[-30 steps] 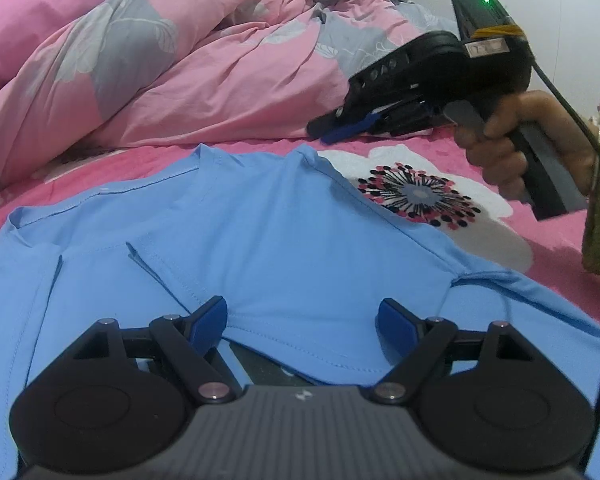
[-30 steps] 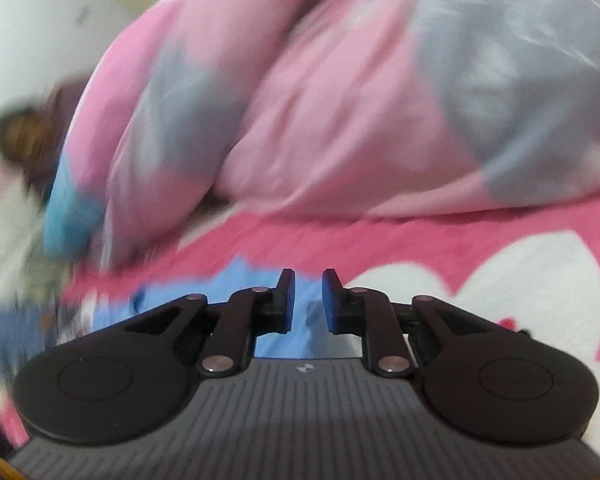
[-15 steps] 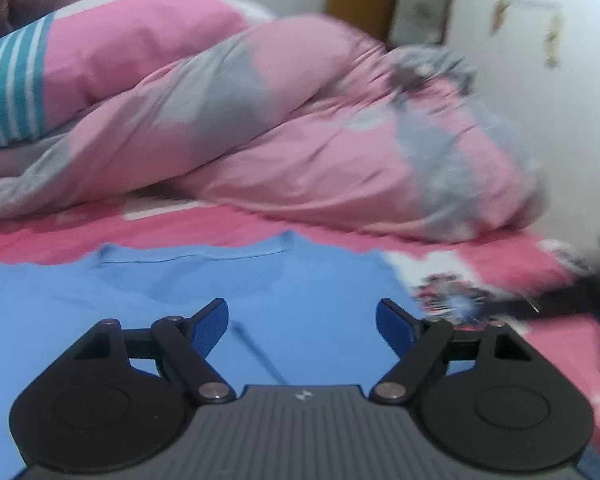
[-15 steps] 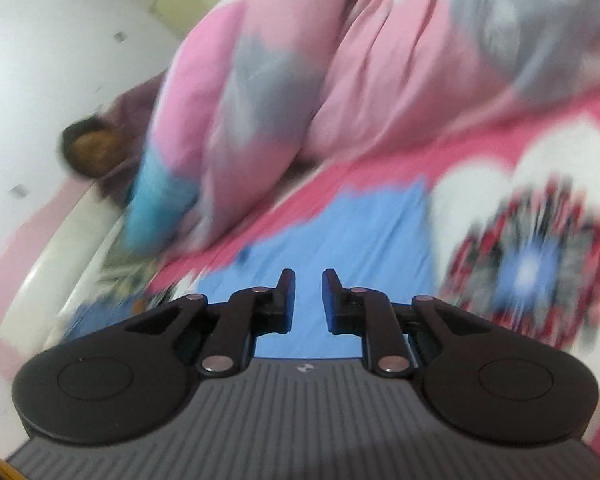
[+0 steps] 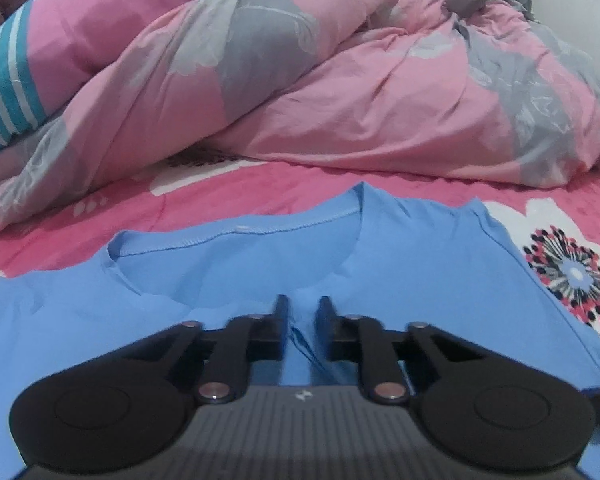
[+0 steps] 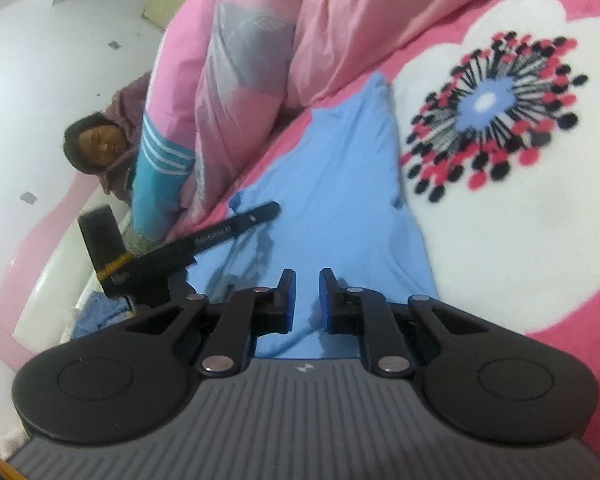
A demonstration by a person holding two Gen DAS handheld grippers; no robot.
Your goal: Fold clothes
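Light-blue cotton T-shirt (image 5: 400, 280) flat on pink bedspread (image 5: 228, 188), collar toward quilt; left gripper (image 5: 303, 307) closing on a fabric ridge, right gripper (image 6: 307, 280) closing, empty.

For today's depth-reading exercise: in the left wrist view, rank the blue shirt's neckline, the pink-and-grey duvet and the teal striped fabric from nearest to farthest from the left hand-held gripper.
1. Neckline, just ahead, centre.
2. Duvet, behind, across the bed.
3. Striped fabric, far left edge.

Black tool (image 5: 303, 312), blue pads (image 6: 327, 300), ribbed grey housing.
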